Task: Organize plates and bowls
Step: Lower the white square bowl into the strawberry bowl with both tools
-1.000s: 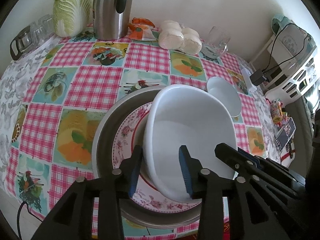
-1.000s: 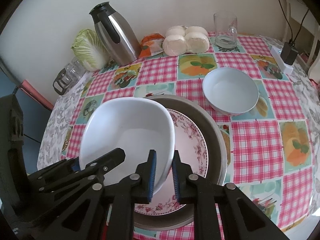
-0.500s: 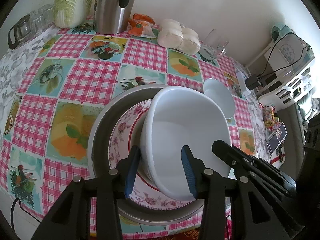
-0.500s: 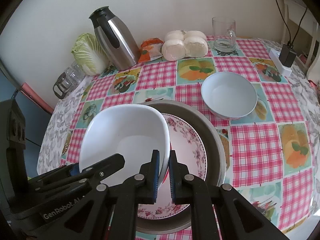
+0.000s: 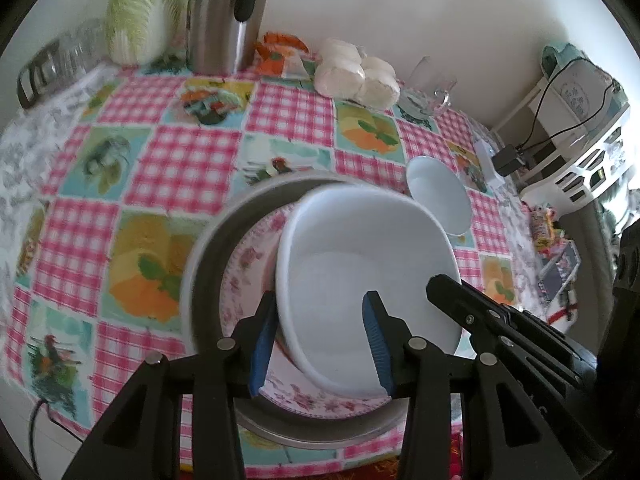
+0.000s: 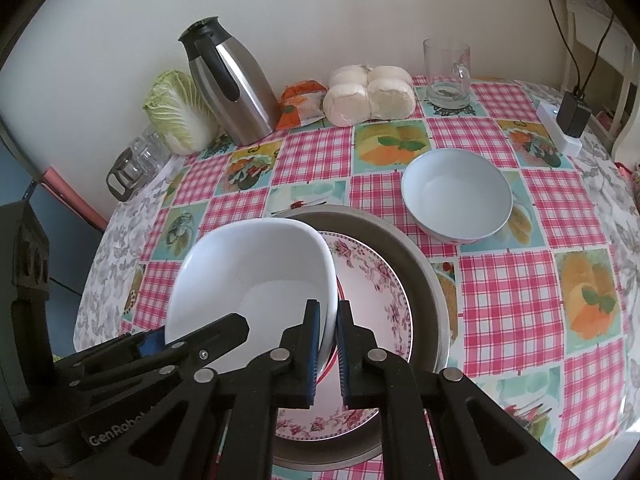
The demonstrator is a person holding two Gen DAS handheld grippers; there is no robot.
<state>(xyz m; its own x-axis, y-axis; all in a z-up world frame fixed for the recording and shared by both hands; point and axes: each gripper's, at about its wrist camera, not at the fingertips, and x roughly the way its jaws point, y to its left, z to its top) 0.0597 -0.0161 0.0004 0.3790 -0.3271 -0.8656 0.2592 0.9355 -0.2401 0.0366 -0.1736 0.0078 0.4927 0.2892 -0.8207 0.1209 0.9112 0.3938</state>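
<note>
We see the right gripper [image 6: 327, 354] now pinching the near rim of the square white bowl [image 6: 256, 276], jaws pressed onto the wall, tighter than a second ago when a gap showed. The left gripper [image 5: 320, 344] has its jaws spread, straddling the bowl's other wall, one pad outside and one inside, not clamping; that spacing looks unchanged. The bowl sits tilted over the floral plate [image 6: 372, 276], which lies in the grey metal pan [image 6: 424, 268]; we cannot tell if its base touches the plate. Left view has drifted a bit and is motion-blurred, so the rig is moving.

We judge the grasp is secured and the bowl is being seated on the stack, or about to lift.

The round white bowl [image 6: 456, 196] stands on the table just beyond the pan, apart from it, not yet stacked.

Materials: both bowls glossy, smooth, hard, likely ceramic or melamine, slippery in a rim pinch. Plate has pink flower print, shallow. Pan is dull metal, round, low-walled. Checked tablecloth [image 6: 512, 280] looks like wipeable plastic.
</note>
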